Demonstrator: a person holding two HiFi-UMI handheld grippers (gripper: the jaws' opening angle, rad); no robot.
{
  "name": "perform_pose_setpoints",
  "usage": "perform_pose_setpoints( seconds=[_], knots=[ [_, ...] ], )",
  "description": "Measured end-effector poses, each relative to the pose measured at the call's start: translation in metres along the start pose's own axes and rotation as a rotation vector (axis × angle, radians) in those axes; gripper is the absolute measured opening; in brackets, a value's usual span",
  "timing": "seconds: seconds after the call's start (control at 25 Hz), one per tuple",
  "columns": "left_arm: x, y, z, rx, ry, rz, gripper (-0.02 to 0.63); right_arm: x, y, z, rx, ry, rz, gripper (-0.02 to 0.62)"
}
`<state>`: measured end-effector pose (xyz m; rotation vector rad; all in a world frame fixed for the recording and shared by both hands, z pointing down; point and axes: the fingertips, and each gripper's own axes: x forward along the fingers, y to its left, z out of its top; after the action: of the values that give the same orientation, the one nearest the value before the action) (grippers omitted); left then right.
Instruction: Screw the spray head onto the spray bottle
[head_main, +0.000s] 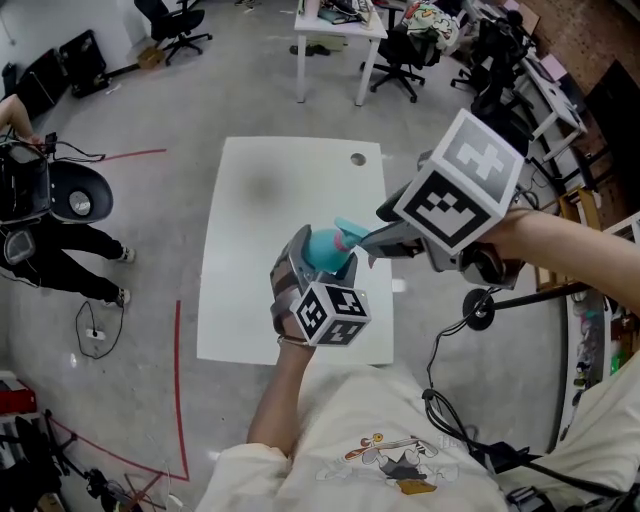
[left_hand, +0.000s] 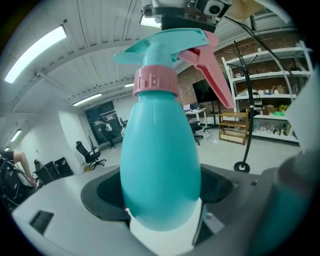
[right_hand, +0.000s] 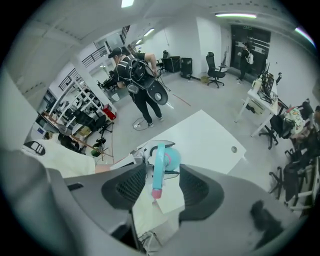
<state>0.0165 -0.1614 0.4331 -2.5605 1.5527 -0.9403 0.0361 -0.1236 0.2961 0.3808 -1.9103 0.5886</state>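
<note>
A teal spray bottle (head_main: 323, 249) stands upright in my left gripper (head_main: 312, 268), which is shut on its lower body. In the left gripper view the bottle (left_hand: 160, 165) fills the middle, with a pink collar (left_hand: 155, 81), the teal spray head (left_hand: 162, 42) on top and a pink trigger (left_hand: 212, 72). My right gripper (head_main: 372, 240) reaches in from the right at the head's height. In the right gripper view the spray head (right_hand: 158, 167) lies between the two jaws of the right gripper (right_hand: 157, 187), with a gap on each side; it is open.
Below the grippers is a white table (head_main: 260, 200) with a round hole (head_main: 358, 159) near its far edge. A person (head_main: 40, 245) and a chair (head_main: 75, 195) are at the left. Desks and office chairs (head_main: 400, 55) stand behind. A stand with a round base (head_main: 480, 310) is at the right.
</note>
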Motion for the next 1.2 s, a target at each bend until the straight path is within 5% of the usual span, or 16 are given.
perform_pose_setpoints(
  seconds=[0.16, 0.32, 0.68, 1.2],
  knots=[
    [-0.006, -0.017, -0.003, 0.045, -0.028, -0.177, 0.411, -0.023, 0.011, -0.001, -0.166, -0.044, 0.082, 0.201],
    [-0.018, -0.029, -0.02, 0.112, -0.015, -0.36, 0.411, -0.035, 0.015, 0.001, -0.434, -0.067, 0.06, 0.201],
    [-0.047, -0.054, -0.023, 0.141, -0.06, -0.696, 0.411, -0.017, 0.021, -0.013, -0.686, -0.03, 0.119, 0.201],
    [-0.115, -0.112, -0.02, 0.35, -0.08, -1.222, 0.411, 0.009, 0.062, -0.051, -1.33, 0.069, 0.018, 0.199]
  ],
)
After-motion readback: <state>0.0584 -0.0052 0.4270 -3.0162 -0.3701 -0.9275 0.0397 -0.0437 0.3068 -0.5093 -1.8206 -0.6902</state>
